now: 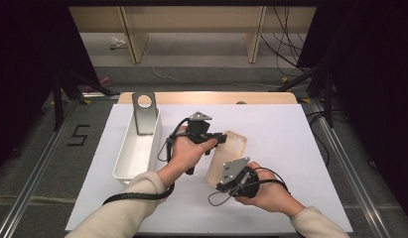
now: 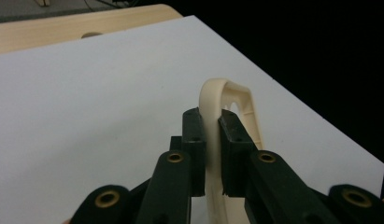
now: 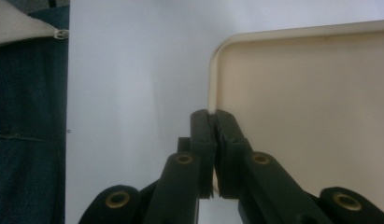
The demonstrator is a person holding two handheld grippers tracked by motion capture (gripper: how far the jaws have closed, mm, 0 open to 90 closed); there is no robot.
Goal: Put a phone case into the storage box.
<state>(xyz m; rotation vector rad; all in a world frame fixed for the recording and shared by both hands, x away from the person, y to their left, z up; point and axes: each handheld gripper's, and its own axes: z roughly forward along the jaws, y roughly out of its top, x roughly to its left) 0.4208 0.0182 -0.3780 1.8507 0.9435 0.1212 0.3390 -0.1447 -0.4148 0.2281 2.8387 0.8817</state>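
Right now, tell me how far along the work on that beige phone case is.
Done: both tongs are clamped on the phone case, the left tongs on the rim at its far end, the right tongs on the rim near a corner. In hand: the case is held between them over the white sheet. Left: it has not gone anywhere yet; the white bin beside it looks empty apart from a metal bracket.

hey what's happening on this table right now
A person holds a tool in each hand, and both are clamped on the rim of a cream phone case on the white table. The left tool pinches its far edge and the right tool pinches its near corner. A white bin with a metal bracket stands off to the left.
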